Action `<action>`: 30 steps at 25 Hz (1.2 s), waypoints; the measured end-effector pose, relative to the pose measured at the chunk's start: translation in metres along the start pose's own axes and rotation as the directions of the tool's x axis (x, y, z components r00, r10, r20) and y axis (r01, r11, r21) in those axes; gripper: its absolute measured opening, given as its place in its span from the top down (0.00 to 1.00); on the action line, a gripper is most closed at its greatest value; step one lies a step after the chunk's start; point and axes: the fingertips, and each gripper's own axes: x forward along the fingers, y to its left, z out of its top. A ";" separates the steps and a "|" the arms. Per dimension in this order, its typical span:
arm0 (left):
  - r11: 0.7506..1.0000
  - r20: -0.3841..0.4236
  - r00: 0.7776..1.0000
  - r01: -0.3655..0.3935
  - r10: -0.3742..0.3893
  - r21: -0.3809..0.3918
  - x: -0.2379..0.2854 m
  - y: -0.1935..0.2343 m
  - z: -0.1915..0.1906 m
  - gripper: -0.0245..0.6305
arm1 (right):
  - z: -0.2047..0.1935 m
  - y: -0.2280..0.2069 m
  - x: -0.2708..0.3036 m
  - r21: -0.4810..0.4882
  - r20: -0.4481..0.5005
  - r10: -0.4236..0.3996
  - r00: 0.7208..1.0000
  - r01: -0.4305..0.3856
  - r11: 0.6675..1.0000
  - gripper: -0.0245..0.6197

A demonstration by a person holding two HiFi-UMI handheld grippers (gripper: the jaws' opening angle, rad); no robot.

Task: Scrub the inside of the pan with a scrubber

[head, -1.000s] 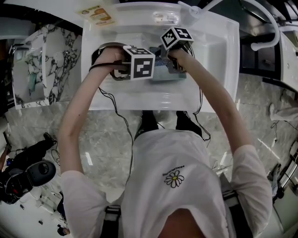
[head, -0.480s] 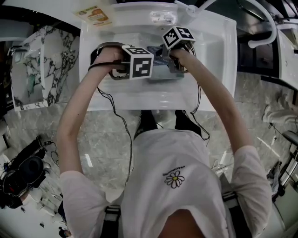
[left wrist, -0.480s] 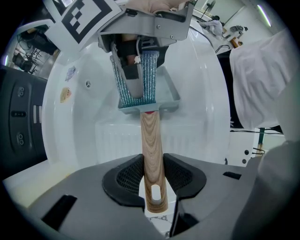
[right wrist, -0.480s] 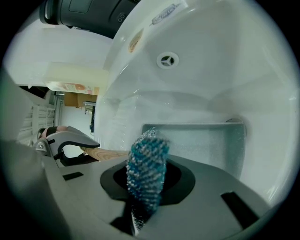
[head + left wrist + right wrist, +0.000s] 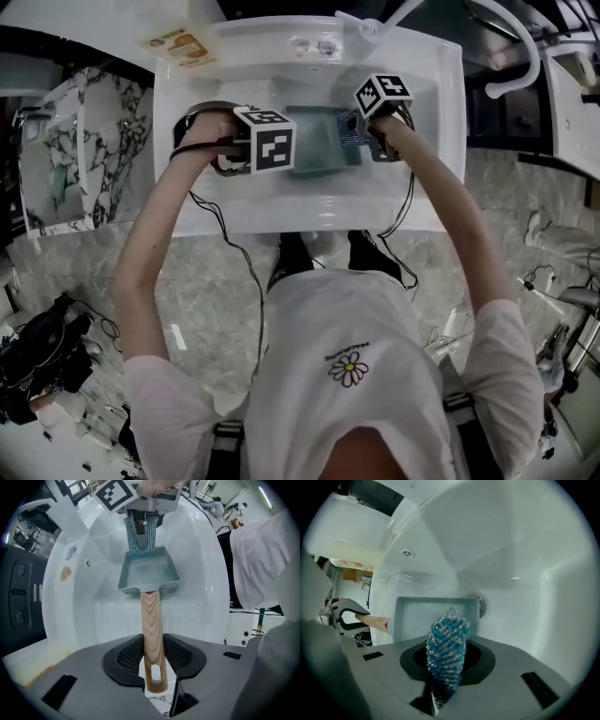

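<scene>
The left tongs (image 5: 151, 656) clench the pan (image 5: 150, 573) by its wooden handle (image 5: 151, 620). The right tongs (image 5: 446, 660) pinch the scrubber (image 5: 447, 644) at its right rim. Hard strokes could twist the handle loose.

White sink (image 5: 309, 202), marble floor (image 5: 211, 281)
</scene>
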 end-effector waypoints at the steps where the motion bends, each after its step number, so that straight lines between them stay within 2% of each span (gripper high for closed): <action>1: 1.000 -0.001 1.000 0.001 -0.001 0.000 0.000 -0.001 0.000 0.75 | -0.004 -0.006 0.002 -0.003 -0.008 -0.020 1.000 0.020 1.000 0.87; 8: 1.000 -0.003 1.000 0.000 0.000 -0.002 0.000 -0.002 0.000 0.75 | -0.016 -0.024 0.020 0.006 -0.047 -0.094 0.994 0.094 0.996 0.87; 12: 1.000 -0.003 1.000 -0.005 0.005 -0.003 0.000 -0.002 0.000 0.75 | -0.019 -0.018 0.032 0.049 -0.029 -0.074 0.997 0.075 0.996 0.87; 16: 1.000 -0.010 1.000 -0.009 0.009 -0.003 0.000 -0.003 0.000 0.75 | -0.020 -0.015 0.034 0.049 -0.026 -0.078 0.997 0.079 0.996 0.87; 23: 1.000 -0.019 1.000 -0.010 0.010 0.001 0.001 -0.004 0.000 0.75 | -0.020 -0.008 0.035 0.098 -0.011 -0.033 0.999 0.034 0.995 0.87; 30: 1.000 -0.021 1.000 -0.010 0.010 -0.006 0.000 -0.004 -0.001 0.75 | -0.018 0.023 0.036 0.099 0.008 0.051 0.999 -0.051 0.994 0.87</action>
